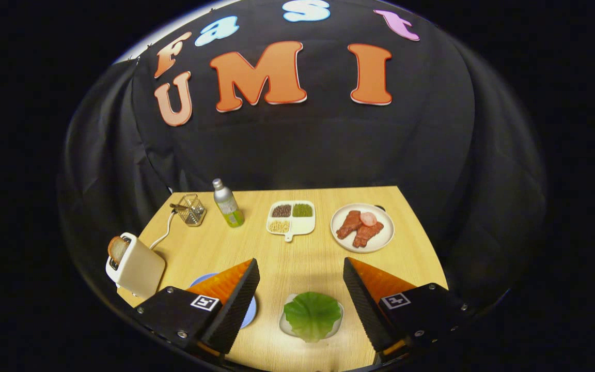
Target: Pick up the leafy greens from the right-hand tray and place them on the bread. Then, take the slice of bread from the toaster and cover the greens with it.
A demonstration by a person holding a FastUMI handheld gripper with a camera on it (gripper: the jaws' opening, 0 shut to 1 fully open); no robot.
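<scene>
Tongs spread wide, gripping nothing, hovering above the counter. Greens sit on a small tray between the two fingers, at 6 o'clock on the counter, touching neither. Blue plate is partly hidden under the left finger, at about 7. Toaster at 9 with bread sticking out of its slot. Beyond the fingers: bottle at 11, divided dish at 12, meat plate at 1.
</scene>
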